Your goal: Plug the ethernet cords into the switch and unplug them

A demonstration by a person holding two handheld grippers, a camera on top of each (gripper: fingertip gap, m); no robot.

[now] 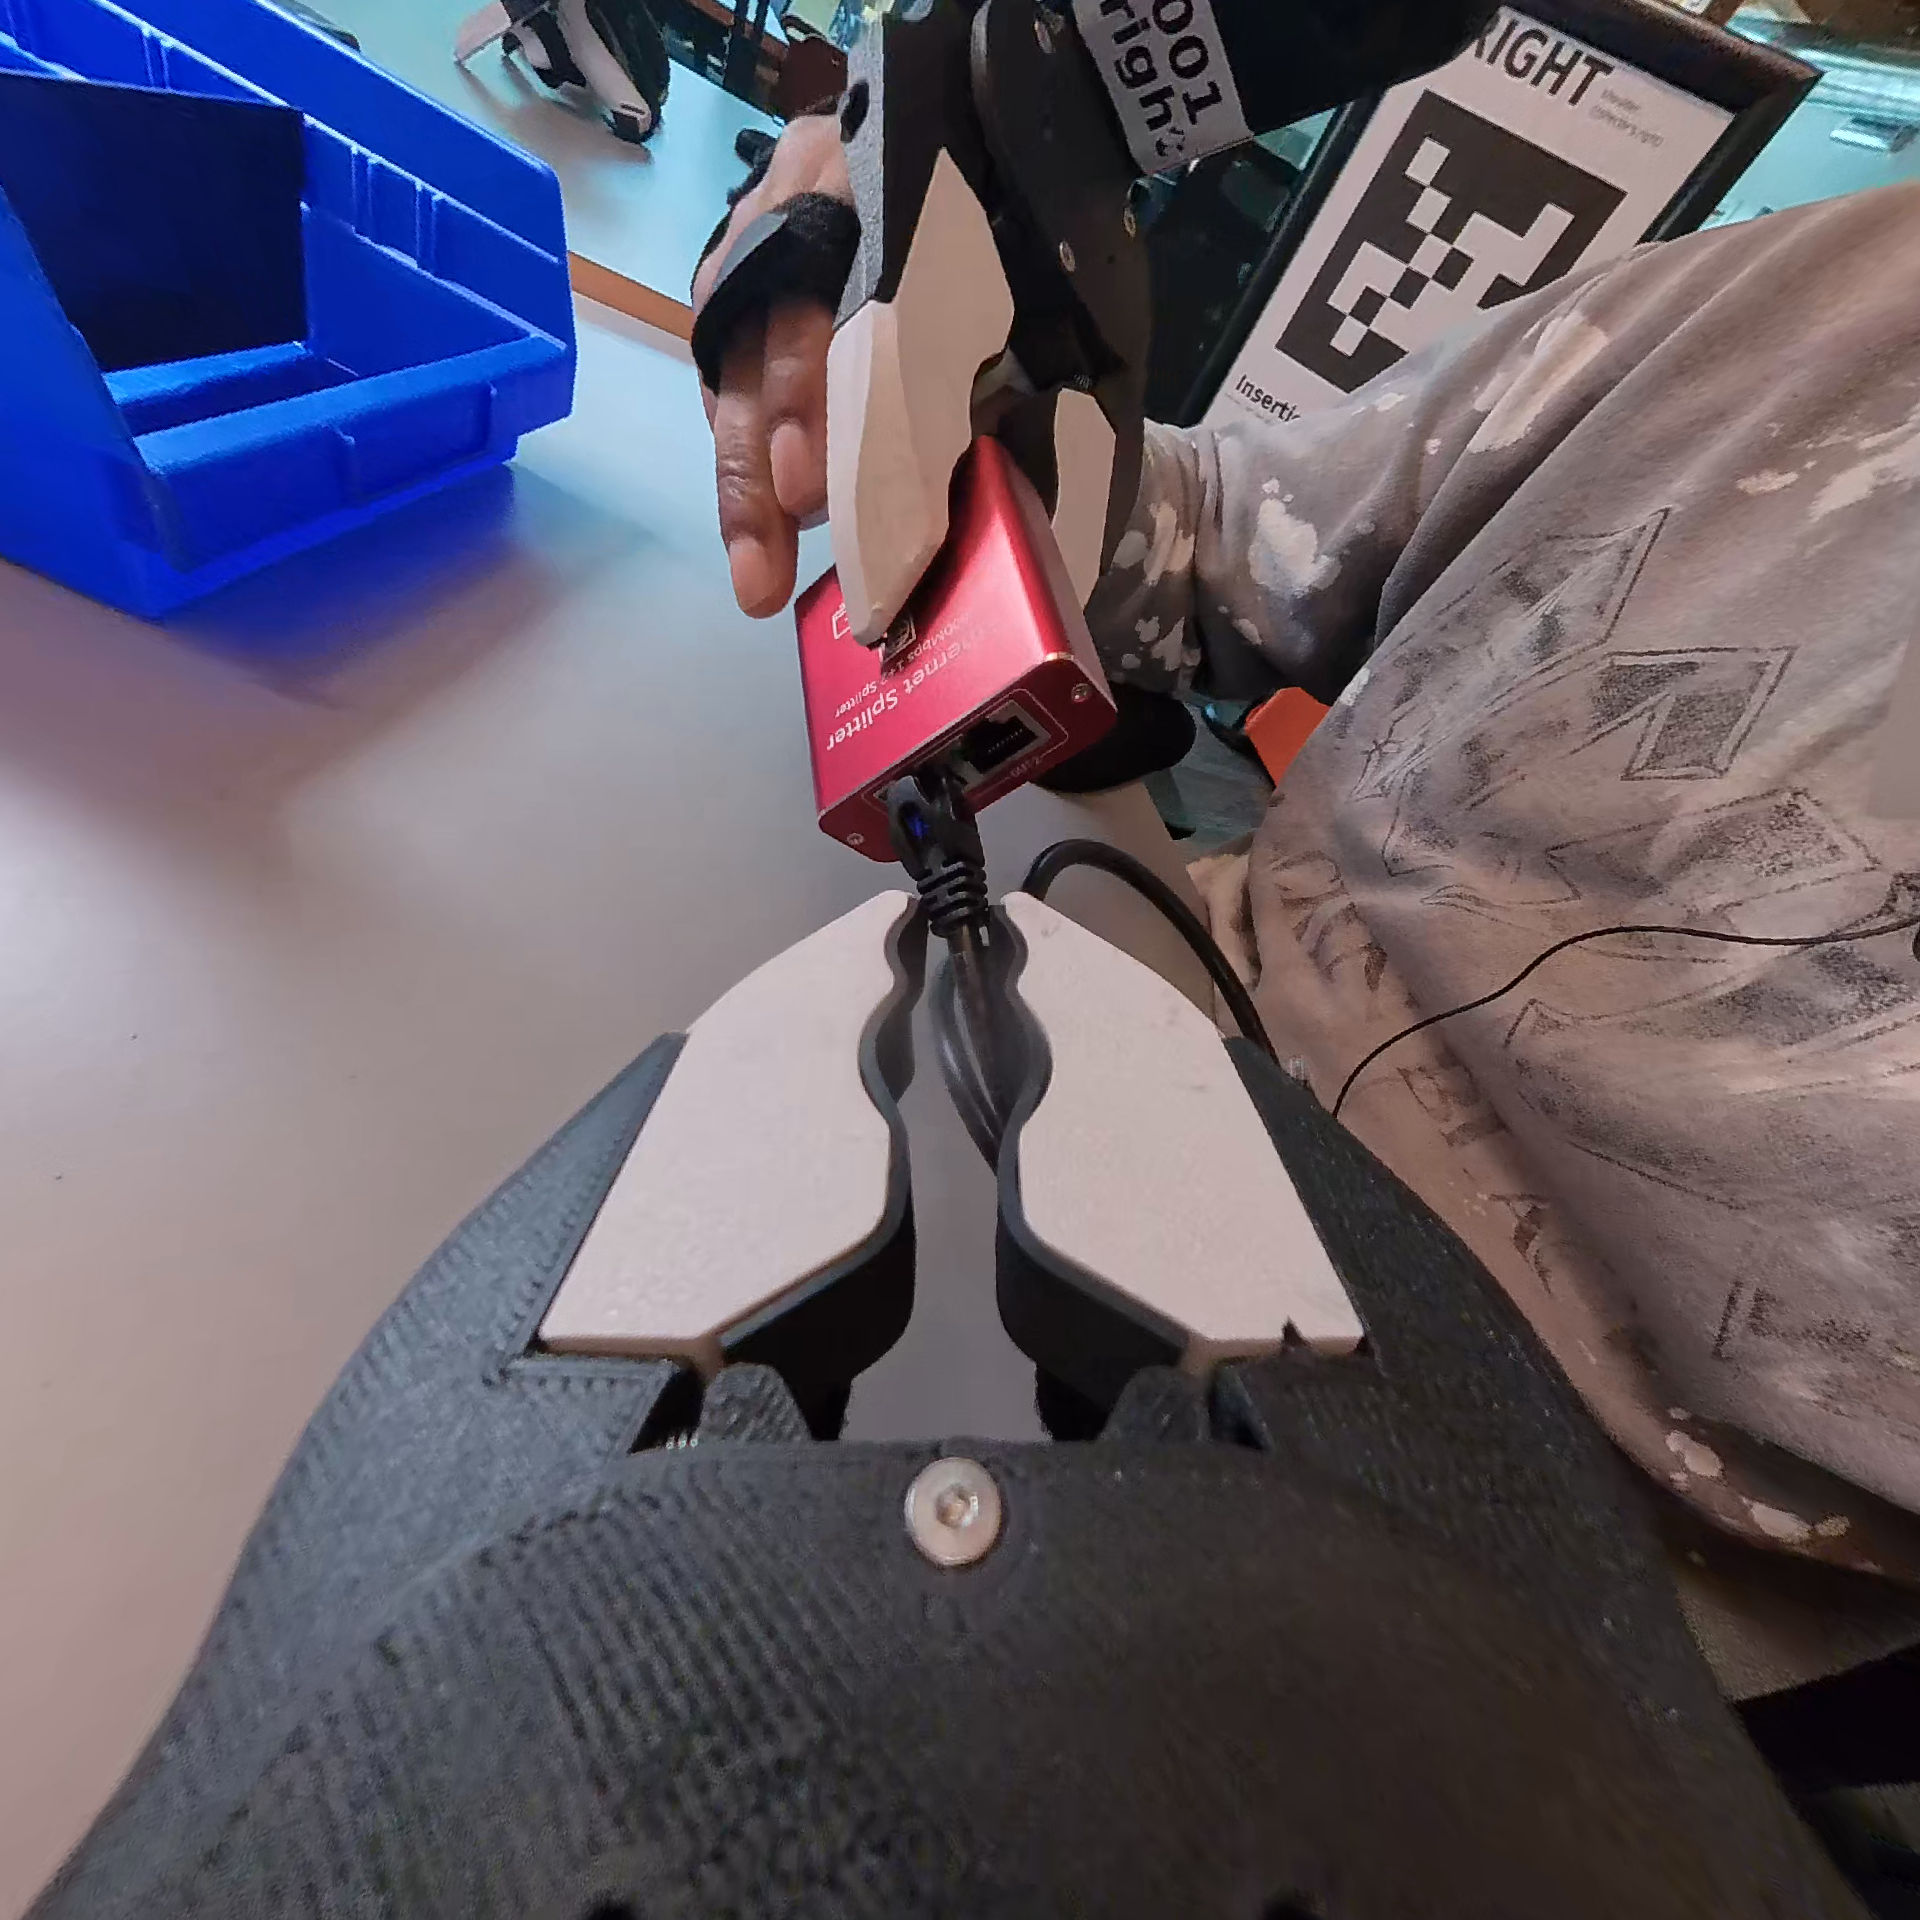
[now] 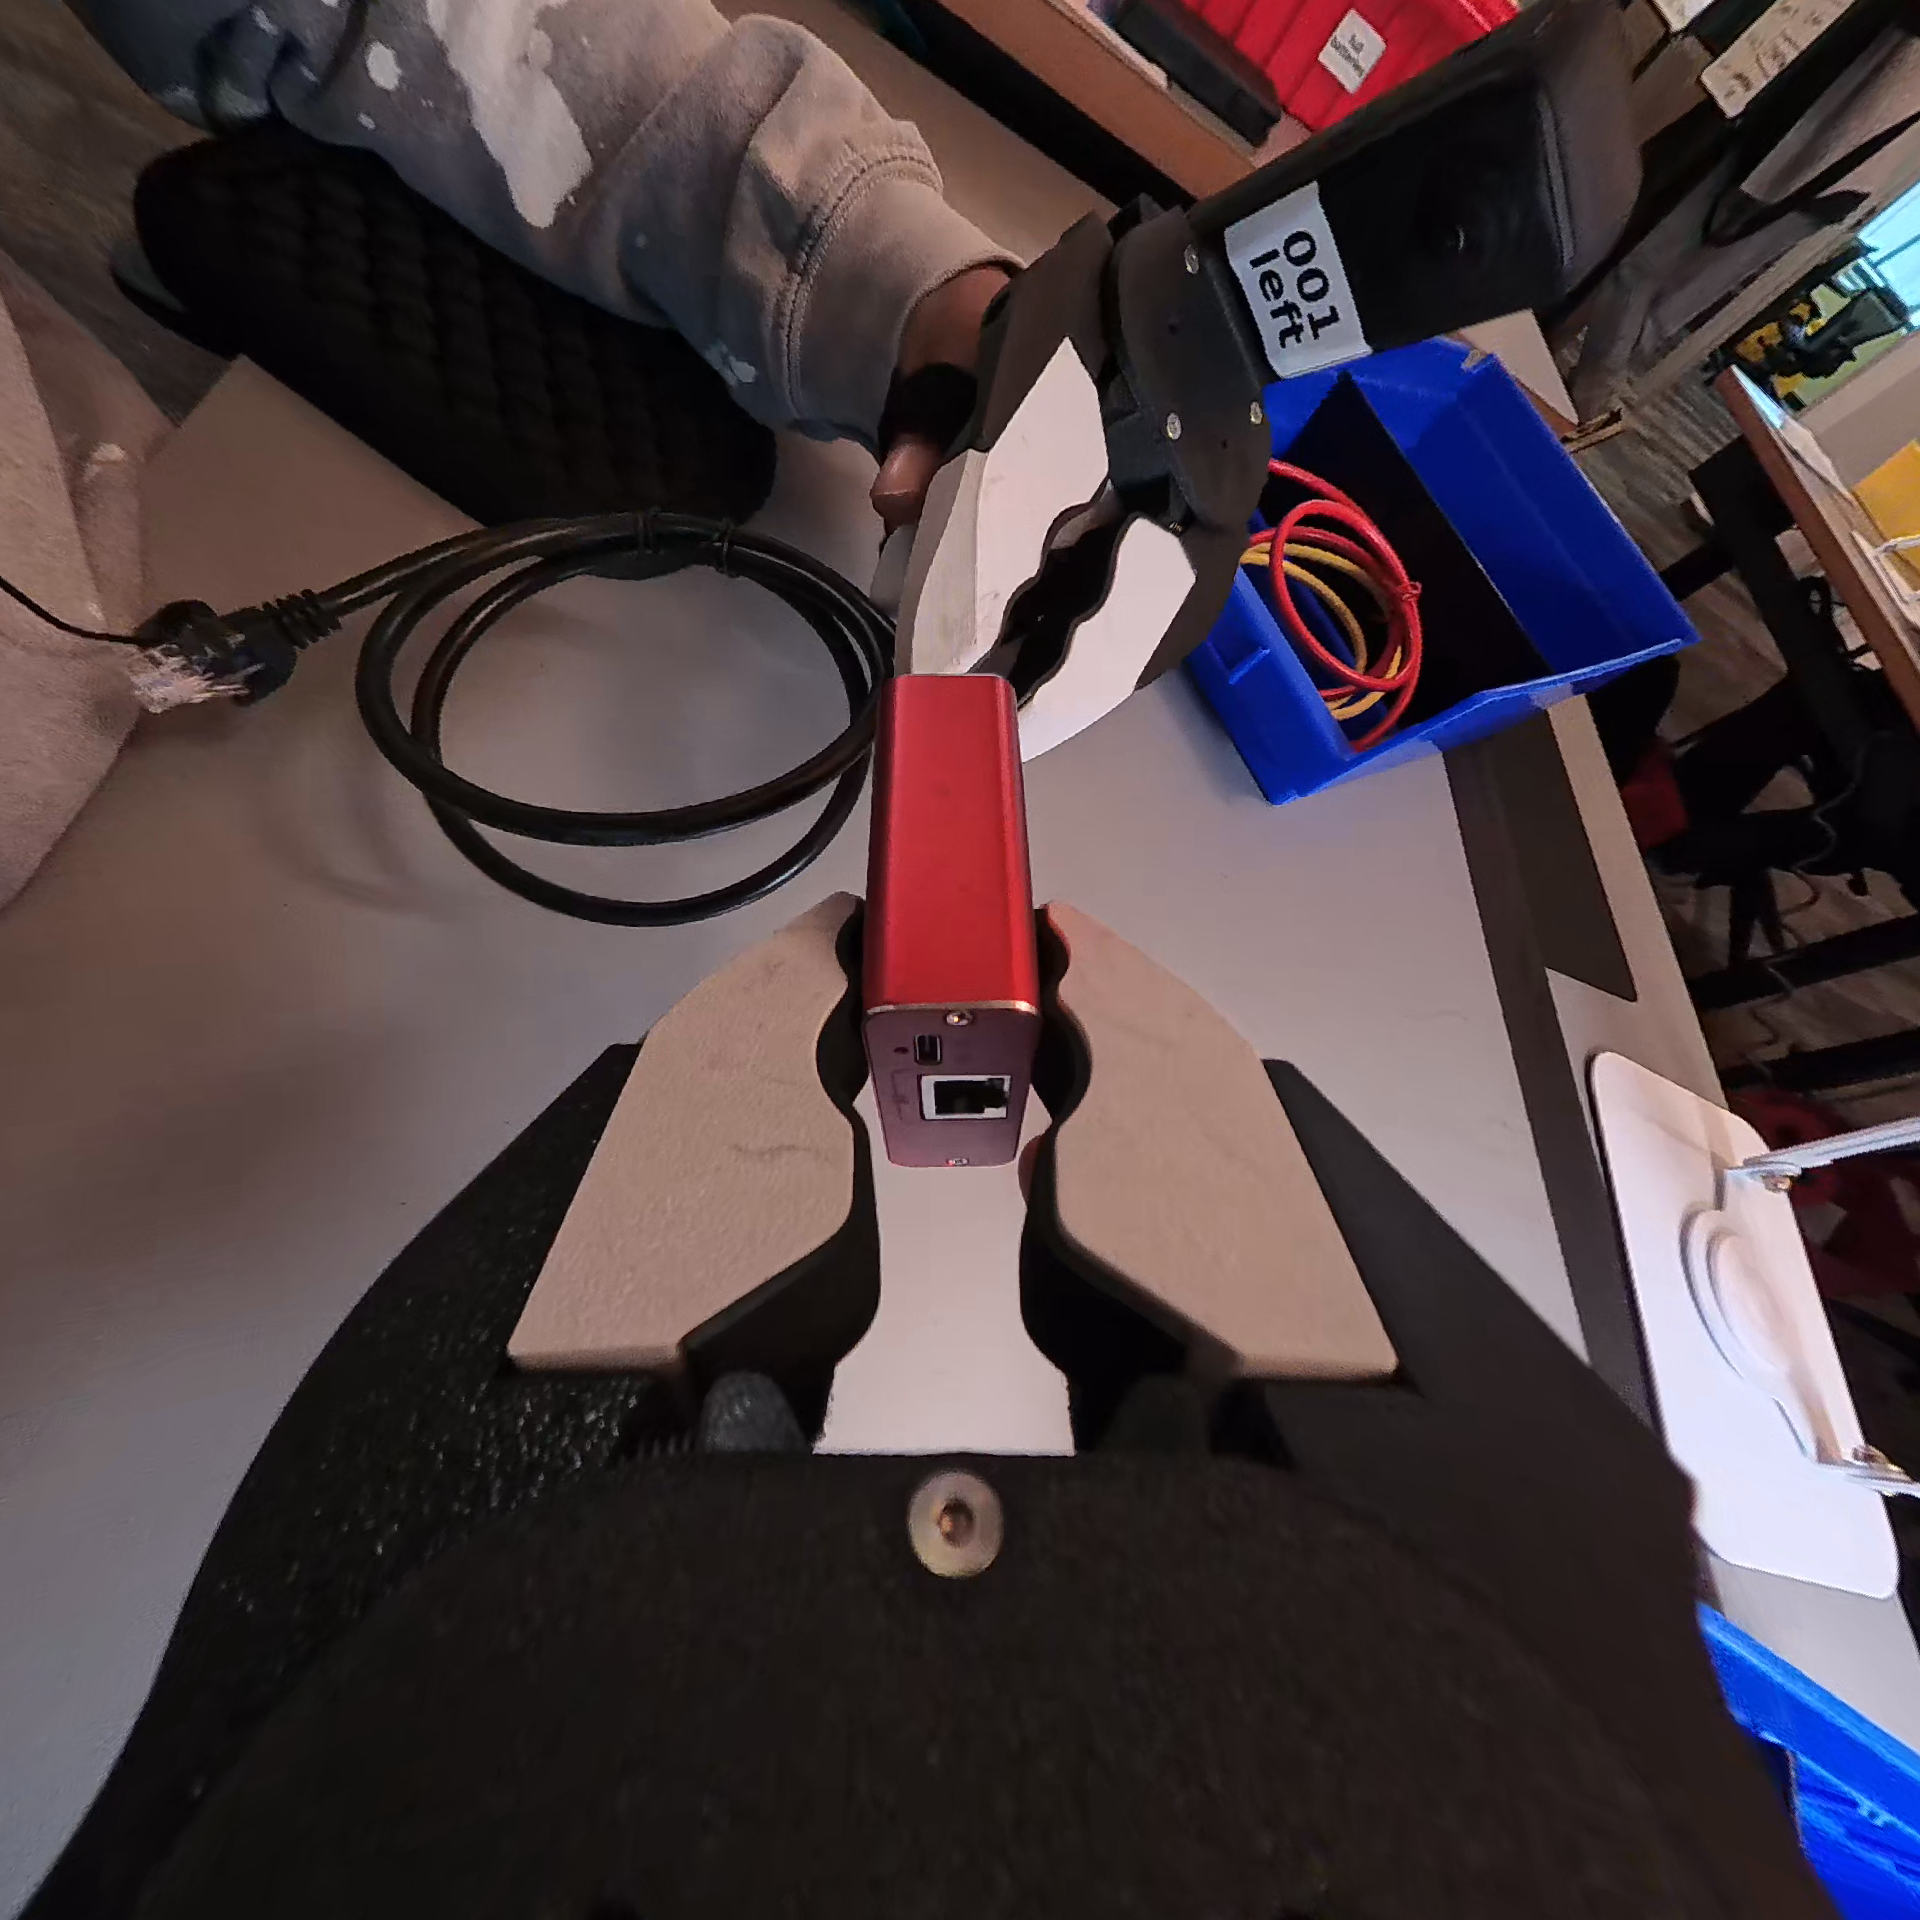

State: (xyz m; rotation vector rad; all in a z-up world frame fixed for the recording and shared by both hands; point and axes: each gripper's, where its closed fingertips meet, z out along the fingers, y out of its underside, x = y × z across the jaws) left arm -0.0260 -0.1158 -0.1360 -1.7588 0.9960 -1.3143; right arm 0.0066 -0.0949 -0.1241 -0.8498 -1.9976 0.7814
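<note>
The right gripper has the red switch clamped between its fingers and held up off the table, and across from it the left gripper is closed on the black ethernet cord, pinching it right behind the boot of the plug. That plug sits in one port on the switch's face, while the neighbouring port is empty. Whether it has clicked fully home cannot be told from here, so this looks like the moment of seating, or the start of the pull. The cord's slack lies coiled on the table with its far plug loose. Next comes a straight move along the port's axis, the switch held steady, and for unplugging the latch tab likely needs pressing.
</note>
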